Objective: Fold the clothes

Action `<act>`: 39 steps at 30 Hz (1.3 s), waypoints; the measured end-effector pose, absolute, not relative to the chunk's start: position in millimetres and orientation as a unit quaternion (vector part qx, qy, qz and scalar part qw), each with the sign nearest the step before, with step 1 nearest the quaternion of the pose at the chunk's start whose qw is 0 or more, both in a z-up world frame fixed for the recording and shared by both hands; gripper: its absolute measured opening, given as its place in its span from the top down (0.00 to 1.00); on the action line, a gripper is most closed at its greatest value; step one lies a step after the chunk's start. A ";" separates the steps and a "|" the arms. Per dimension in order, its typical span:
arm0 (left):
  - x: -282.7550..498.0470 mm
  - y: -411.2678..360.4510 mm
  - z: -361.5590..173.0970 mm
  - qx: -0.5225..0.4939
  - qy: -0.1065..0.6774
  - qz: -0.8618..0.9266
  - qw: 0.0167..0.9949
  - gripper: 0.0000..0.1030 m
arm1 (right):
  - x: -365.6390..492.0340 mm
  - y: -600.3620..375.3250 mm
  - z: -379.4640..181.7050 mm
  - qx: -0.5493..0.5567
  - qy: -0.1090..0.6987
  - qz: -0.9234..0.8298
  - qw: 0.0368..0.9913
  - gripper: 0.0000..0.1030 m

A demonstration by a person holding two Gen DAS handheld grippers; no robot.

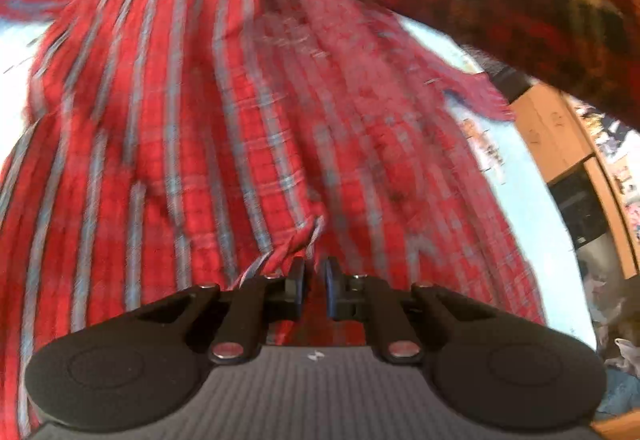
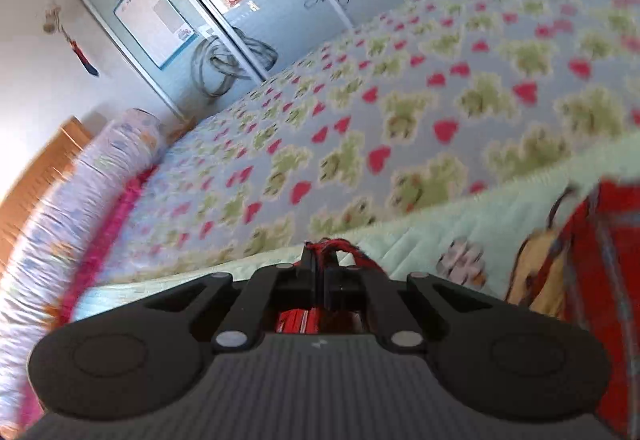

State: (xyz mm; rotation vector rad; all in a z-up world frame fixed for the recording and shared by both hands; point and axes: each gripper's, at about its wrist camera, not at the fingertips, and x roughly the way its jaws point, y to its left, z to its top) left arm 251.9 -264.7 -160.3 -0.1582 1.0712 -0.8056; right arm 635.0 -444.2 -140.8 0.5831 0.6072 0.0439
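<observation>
Holding the red plaid shirt [image 1: 248,128] spread ahead over the bed [image 2: 360,112], left tool [image 1: 314,272] clamped on its hem, right tool [image 2: 322,260] pinching an edge. Soft, floppy fabric, probably best gripped at corners.

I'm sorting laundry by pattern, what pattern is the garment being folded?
Red plaid garment with grey-blue stripes and a fringed edge, clearest in the left wrist view.

Count: one red striped garment [image 1: 192,128]; two grippers, left gripper [image 1: 315,280] and right gripper [image 2: 321,264]; one bed [image 2: 360,112]; one rolled bolster [image 2: 80,200]; one plaid sleeve [image 1: 520,0].
</observation>
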 end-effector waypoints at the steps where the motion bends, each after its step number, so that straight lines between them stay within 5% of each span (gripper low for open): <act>1: 251.1 -270.6 -161.1 -0.066 0.495 -0.374 0.782 0.91 | 636.4 -448.1 -145.4 0.287 0.297 0.012 0.911 0.96; 10: 252.1 -265.7 -186.6 -0.099 0.521 -0.369 0.763 0.91 | 626.7 -474.5 -197.5 0.320 0.316 0.011 0.893 0.86; 11: 252.6 -265.0 -187.1 -0.101 0.521 -0.370 0.762 0.91 | 624.2 -476.8 -198.6 0.327 0.310 0.021 0.892 0.81; 14: 253.6 -260.8 -188.0 -0.107 0.524 -0.370 0.760 0.91 | 614.0 -493.4 -201.6 0.425 0.303 0.069 0.850 0.43; 27: 245.8 -249.2 -181.1 -0.094 0.535 -0.362 0.758 0.91 | 482.2 -547.7 -185.8 0.506 0.269 0.066 0.817 0.32; 39: 239.6 -227.3 -179.3 -0.119 0.562 -0.336 0.746 0.91 | 469.4 -450.9 -180.4 0.328 0.380 0.153 0.851 0.32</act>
